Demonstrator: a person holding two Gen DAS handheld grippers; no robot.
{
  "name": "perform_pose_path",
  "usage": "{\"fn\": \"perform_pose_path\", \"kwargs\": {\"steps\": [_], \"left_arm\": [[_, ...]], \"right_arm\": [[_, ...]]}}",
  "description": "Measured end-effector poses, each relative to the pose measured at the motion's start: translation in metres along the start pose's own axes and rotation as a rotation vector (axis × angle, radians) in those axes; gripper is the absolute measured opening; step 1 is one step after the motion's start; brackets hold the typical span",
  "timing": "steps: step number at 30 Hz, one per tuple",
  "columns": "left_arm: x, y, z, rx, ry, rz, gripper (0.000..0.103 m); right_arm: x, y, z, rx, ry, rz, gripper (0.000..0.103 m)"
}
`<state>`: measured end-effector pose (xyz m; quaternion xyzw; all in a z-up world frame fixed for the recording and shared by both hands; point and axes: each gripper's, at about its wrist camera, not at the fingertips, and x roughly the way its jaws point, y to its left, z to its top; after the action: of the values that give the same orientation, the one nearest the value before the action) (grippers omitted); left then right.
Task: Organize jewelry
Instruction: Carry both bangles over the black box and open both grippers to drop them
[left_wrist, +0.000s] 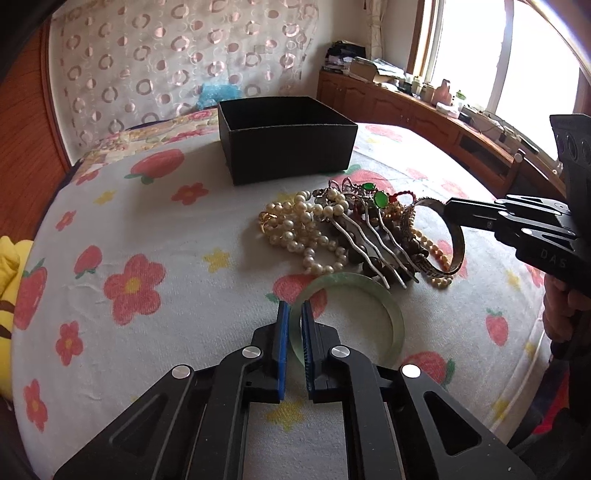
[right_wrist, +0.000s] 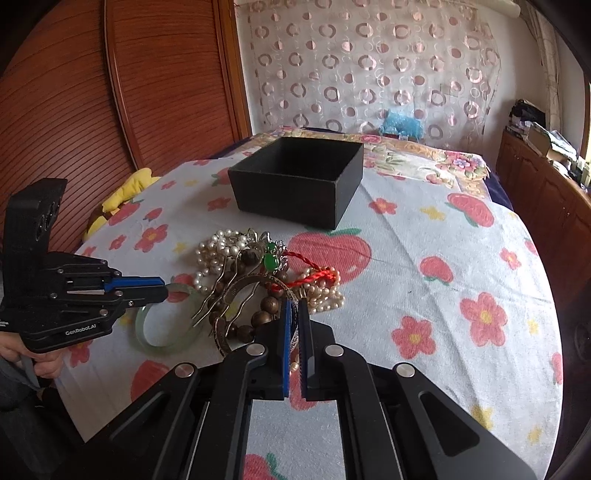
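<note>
A heap of jewelry (left_wrist: 343, 229) lies on the flowered bedspread: pearl strands (left_wrist: 295, 229), a silver hair comb (left_wrist: 373, 240) with green stones, brown wooden beads (right_wrist: 236, 325), a red cord (right_wrist: 314, 277). My left gripper (left_wrist: 294, 321) is shut on a pale green jade bangle (left_wrist: 391, 314), which rests on the cloth; it also shows in the right wrist view (right_wrist: 162, 291) on the bangle (right_wrist: 166, 345). My right gripper (right_wrist: 293, 317) is shut on a silver engraved bangle (right_wrist: 236, 291), seen in the left wrist view (left_wrist: 448, 210) at the bangle (left_wrist: 458, 243). An open black box (left_wrist: 284, 136) stands behind the heap.
The flowered bedspread (left_wrist: 147, 221) covers the bed. A yellow plush (right_wrist: 122, 195) lies at the left edge. A wooden wardrobe (right_wrist: 74, 110) stands to the left, a wooden cabinet (left_wrist: 406, 107) with clutter under the window to the right. A circle-patterned curtain (right_wrist: 369, 66) hangs behind.
</note>
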<state>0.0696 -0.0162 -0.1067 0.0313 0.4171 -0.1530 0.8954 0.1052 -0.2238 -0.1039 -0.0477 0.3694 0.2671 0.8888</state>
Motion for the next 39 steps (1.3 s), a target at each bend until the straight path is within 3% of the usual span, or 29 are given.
{"fn": "perform_pose_path", "kwargs": {"steps": [12, 20, 30, 39], "left_arm": [[-0.037, 0.007, 0.013, -0.062, -0.153, 0.020, 0.006], [-0.044, 0.016, 0.039, -0.076, -0.213, 0.044, 0.006], [-0.038, 0.030, 0.078, -0.076, -0.257, 0.085, 0.006], [-0.024, 0.040, 0.113, -0.065, -0.265, 0.115, 0.006]], "right_arm": [[-0.018, -0.013, 0.003, 0.014, -0.051, -0.041, 0.004], [-0.024, -0.021, 0.032, 0.000, -0.104, -0.057, 0.004], [0.019, -0.037, 0.097, -0.010, -0.124, -0.091, 0.004], [0.066, -0.040, 0.136, -0.012, -0.110, -0.041, 0.004]]}}
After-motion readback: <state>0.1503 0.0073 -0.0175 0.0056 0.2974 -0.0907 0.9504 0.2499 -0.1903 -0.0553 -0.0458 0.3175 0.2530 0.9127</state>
